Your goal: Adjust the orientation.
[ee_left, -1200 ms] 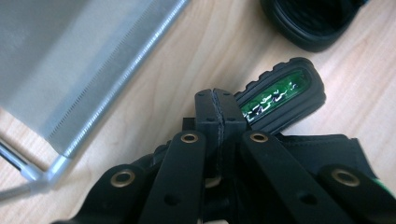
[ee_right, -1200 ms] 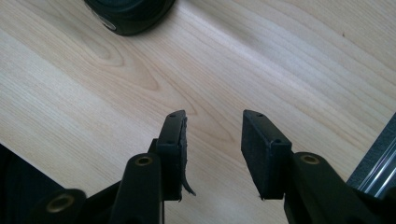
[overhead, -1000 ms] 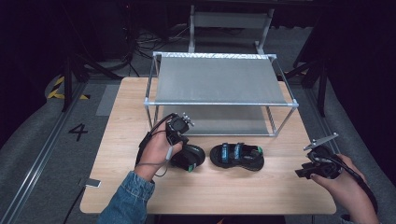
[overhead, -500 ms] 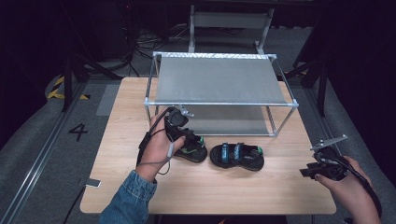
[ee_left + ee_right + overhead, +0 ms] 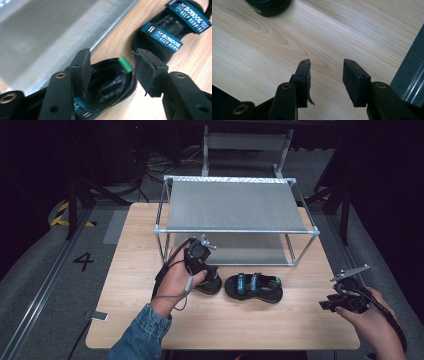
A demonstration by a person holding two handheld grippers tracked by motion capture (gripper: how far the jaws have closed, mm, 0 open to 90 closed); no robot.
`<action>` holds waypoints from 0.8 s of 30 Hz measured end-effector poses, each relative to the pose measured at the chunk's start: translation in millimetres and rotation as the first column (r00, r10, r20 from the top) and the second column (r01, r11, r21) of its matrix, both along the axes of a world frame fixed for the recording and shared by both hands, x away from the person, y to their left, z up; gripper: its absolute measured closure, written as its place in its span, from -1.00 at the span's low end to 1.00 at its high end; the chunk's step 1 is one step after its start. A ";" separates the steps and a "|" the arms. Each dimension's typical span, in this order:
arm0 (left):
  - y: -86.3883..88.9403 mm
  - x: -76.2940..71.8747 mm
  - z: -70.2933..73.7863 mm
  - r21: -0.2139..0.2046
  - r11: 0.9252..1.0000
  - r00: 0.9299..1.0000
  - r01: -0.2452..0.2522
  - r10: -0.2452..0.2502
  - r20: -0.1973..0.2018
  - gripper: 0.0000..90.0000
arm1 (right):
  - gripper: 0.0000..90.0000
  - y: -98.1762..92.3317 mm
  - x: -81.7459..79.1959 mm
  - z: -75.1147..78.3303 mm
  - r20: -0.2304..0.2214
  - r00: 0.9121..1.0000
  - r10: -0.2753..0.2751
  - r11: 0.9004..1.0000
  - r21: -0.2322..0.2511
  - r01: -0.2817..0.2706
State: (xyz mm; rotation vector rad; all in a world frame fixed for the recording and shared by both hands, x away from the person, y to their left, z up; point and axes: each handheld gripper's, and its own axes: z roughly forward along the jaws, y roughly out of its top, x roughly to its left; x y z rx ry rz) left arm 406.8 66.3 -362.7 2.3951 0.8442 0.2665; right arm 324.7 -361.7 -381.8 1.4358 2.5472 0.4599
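My left gripper (image 5: 110, 72) has just been spreading its jaws; the near sandal (image 5: 112, 82) lies between them, pads off it, beside the second sandal (image 5: 253, 287). My right gripper (image 5: 325, 80) stands spread over bare table (image 5: 262, 62), well apart.

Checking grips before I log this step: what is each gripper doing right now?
Left gripper: open, jaws have just been opening, astride the near sandal, pads off it.
Right gripper: open, holding nothing, above the bare table.
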 end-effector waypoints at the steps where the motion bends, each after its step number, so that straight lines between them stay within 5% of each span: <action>1: -1.9 0.7 -2.3 0.000 1.000 1.000 0.006 -0.006 -0.005 0.00 | 0.30 0.2 0.2 -0.1 0.000 1.000 0.003 1.000 -0.002 -0.003; 7: -12.5 4.8 -15.0 0.042 0.999 0.999 0.030 -0.029 -0.038 -0.01 | 0.32 4.2 -0.6 2.6 0.029 0.999 0.022 1.000 0.011 -0.023; 12: -16.0 4.3 -16.6 0.040 0.999 0.997 0.036 -0.033 -0.069 0.67 | 0.33 4.5 -1.0 3.8 0.041 0.999 0.025 1.000 0.009 -0.025; 15: -14.0 3.1 -14.7 0.029 0.999 0.996 0.038 -0.036 -0.082 0.86 | 0.33 3.7 -0.6 4.0 0.045 0.999 0.024 1.000 0.007 -0.024; 24: -5.2 -19.1 0.2 0.083 0.994 0.993 0.073 -0.065 -0.100 0.91 | 0.34 13.4 11.5 5.0 0.047 0.997 0.053 0.999 0.006 -0.053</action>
